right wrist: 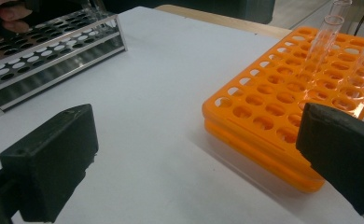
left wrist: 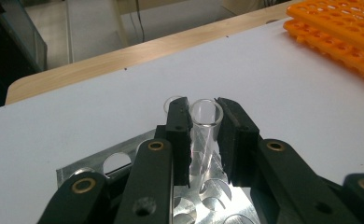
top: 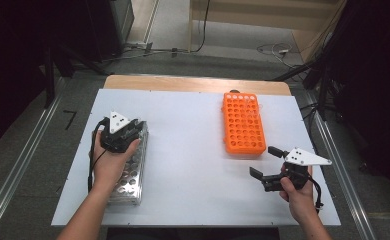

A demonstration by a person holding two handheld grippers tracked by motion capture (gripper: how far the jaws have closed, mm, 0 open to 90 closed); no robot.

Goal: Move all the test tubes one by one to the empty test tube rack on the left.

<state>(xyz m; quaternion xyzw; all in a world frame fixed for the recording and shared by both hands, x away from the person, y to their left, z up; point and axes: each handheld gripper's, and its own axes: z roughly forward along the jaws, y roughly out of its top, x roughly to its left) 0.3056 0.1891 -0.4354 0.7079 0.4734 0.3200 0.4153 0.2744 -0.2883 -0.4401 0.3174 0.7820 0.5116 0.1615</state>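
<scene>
The left claw (left wrist: 203, 140) gripped a glass tube (left wrist: 205, 122) just below its rim; thin, slippery, breakable, it wanted gentle pressure. The right claw (right wrist: 194, 163) stood open.

No writing, label, brand or number can be read on anything in these views; the racks, the table and the grippers bear no legible marks.

Metal rack (top: 128, 172) at table's (top: 193, 165) left, plastic rack (top: 243, 125) far right, well apart.
</scene>
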